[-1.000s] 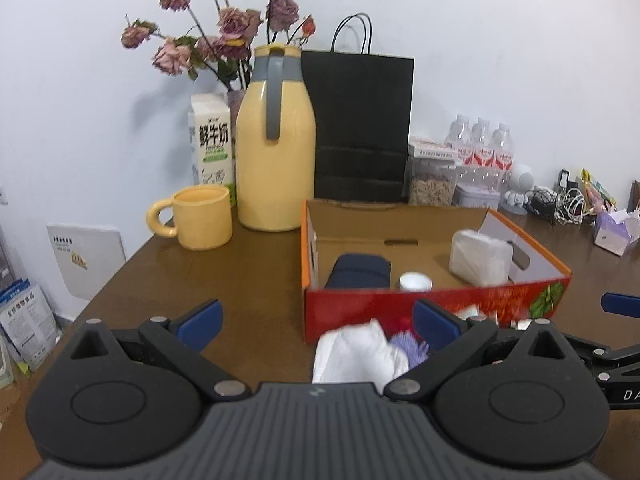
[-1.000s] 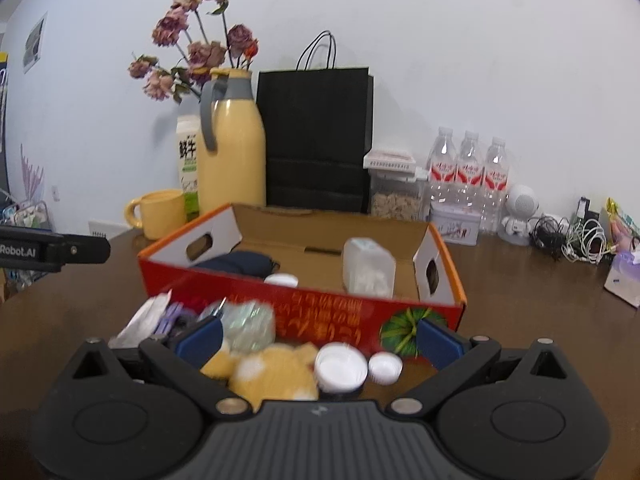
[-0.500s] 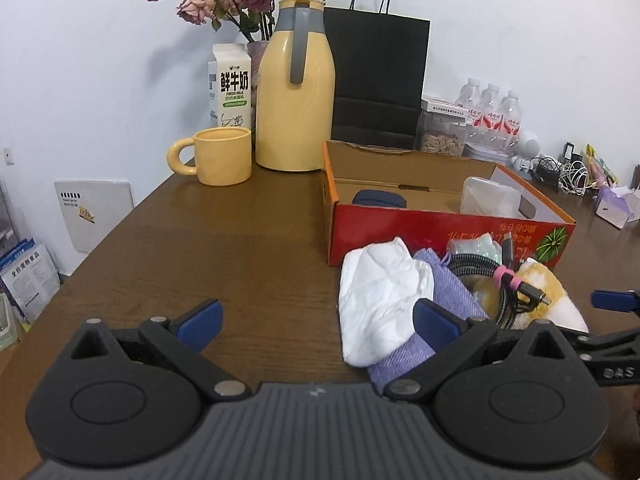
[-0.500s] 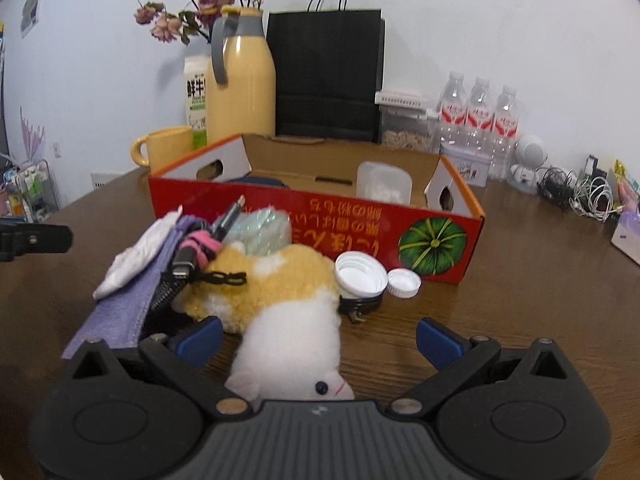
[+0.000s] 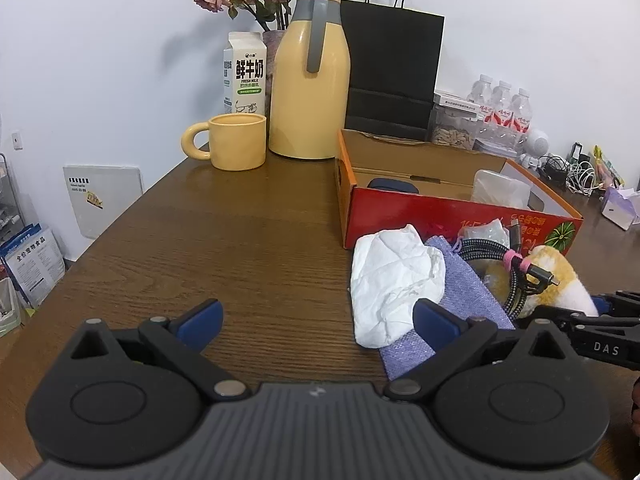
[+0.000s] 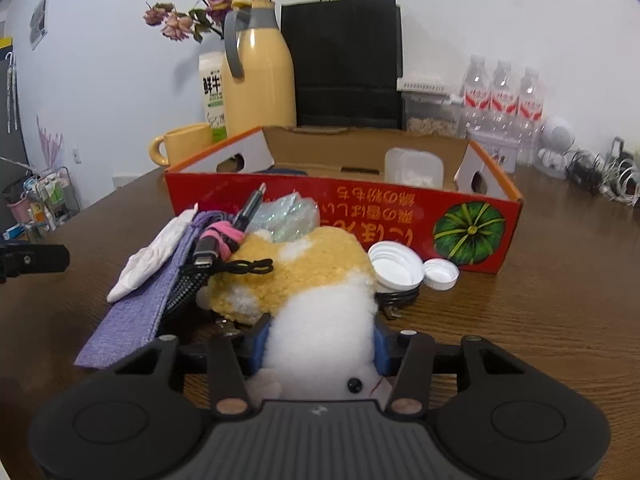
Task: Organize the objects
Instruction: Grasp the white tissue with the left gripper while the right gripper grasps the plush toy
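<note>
A yellow-and-white plush toy (image 6: 304, 280) lies on the wooden table in front of a red cardboard box (image 6: 344, 216). My right gripper (image 6: 320, 344) is shut on the toy's white part. A braided cable (image 6: 216, 248), a purple cloth (image 6: 140, 312), a white crumpled cloth (image 5: 392, 276) and two white lids (image 6: 400, 268) lie beside the toy. My left gripper (image 5: 316, 316) is open and empty above bare table, left of the white cloth. The box (image 5: 440, 208) holds a dark pouch (image 5: 394, 186) and a clear container (image 5: 500, 192).
A yellow mug (image 5: 236, 142), a yellow thermos (image 5: 312, 80), a milk carton (image 5: 246, 76), dried flowers and a black paper bag (image 5: 390, 76) stand at the back. Water bottles (image 6: 504, 100) and cables are at the back right. The table's left edge (image 5: 100, 240) is near.
Both grippers moved down and back toward the pile. My right gripper's fingers closed on the plush toy; the left stayed open.
</note>
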{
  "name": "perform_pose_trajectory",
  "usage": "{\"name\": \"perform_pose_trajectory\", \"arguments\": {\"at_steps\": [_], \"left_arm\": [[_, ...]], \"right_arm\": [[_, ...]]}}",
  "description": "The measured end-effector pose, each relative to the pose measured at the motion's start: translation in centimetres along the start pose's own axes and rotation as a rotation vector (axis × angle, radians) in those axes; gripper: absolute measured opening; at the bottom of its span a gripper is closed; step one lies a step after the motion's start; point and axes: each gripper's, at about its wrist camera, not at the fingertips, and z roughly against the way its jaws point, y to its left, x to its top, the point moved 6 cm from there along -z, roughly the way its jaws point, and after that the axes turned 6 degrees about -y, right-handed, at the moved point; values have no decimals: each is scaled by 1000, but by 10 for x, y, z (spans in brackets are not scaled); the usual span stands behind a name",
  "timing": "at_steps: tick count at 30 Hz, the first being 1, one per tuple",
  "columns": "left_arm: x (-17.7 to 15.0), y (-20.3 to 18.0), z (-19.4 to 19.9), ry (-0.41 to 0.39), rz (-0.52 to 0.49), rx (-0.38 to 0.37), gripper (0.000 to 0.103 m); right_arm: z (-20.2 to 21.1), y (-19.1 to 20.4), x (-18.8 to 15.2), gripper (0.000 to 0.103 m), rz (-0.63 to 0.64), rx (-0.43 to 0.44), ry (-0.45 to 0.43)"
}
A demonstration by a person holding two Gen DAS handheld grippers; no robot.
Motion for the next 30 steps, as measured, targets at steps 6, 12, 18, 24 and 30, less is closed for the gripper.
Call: {"name": "perform_pose_trajectory", "arguments": {"at_steps": [6, 12, 18, 24, 30], "left_arm": [[3, -4, -6, 4, 0, -9, 103], [3, -18, -20, 26, -4, -34, 103], [-6, -31, -40, 78, -24, -55, 103], [-13, -40, -60, 120, -47, -60, 103], [-17, -46, -81, 156, -71, -40, 103]], "right_arm": [[24, -12, 5, 46, 22, -63, -90], [39, -34, 14, 46, 4, -109, -144], [43, -49, 18, 46, -15, -144, -171], [43, -59, 26, 46, -24, -162, -189], [36, -51, 26, 46, -14, -130, -179]]}}
